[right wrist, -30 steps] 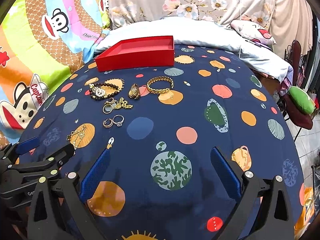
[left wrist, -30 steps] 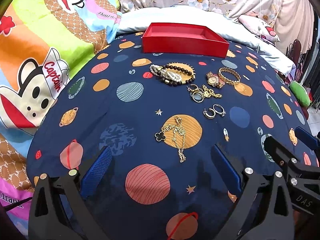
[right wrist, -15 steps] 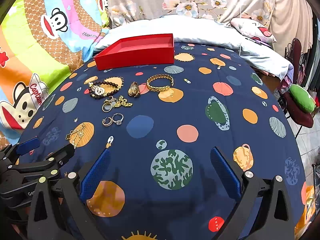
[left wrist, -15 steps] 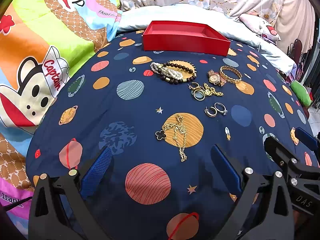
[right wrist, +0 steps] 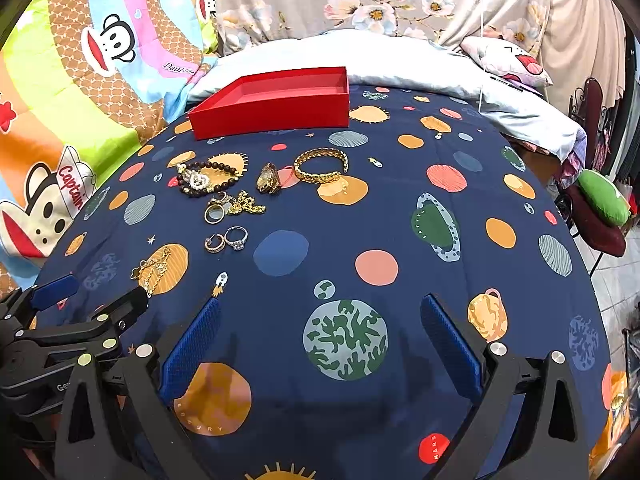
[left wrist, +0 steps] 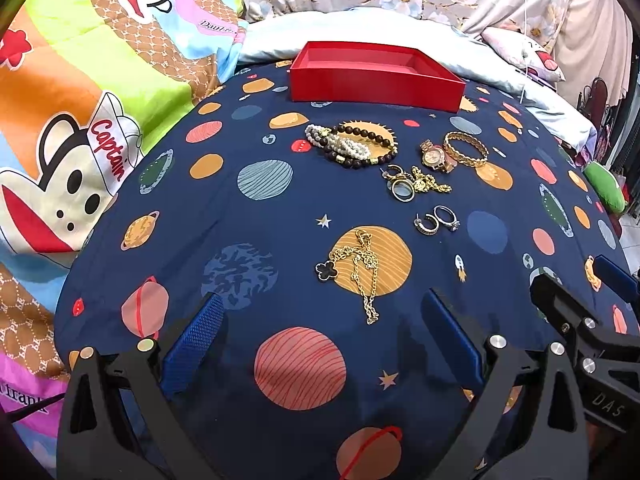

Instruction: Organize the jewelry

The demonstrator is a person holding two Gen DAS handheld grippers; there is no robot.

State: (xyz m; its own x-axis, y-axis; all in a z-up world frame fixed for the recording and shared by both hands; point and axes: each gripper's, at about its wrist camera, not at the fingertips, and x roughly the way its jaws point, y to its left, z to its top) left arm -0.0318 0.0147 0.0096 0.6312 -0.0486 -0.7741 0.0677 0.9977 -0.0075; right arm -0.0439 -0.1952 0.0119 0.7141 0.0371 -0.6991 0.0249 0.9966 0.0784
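A navy bedspread printed with planets is seen spread over a bed, with a cartoon-monkey quilt bunched at its left edge. The left gripper is held low over the cloth, its blue-padded fingers spread wide apart with nothing between them. Just ahead of it, a gold chain necklace with a black clover pendant is laid in a loose tangle on an orange planet.

Farther back, a dark beaded bracelet and a white pearl bracelet are piled together, touching. To their right, a gold ring and a small gold chain are clustered, and nearer the gripper a hoop earring lies just beside a stone-set silver ring. A rose-gold watch is set against a gold link bracelet.

Behind all of these, an open red box is placed at the far side of the bedspread, nothing visible inside it.

The right gripper is held over bare cloth to the right of the jewelry, its fingers likewise wide apart and holding nothing. A green cushion is seen on a chair beyond the bed's right edge.
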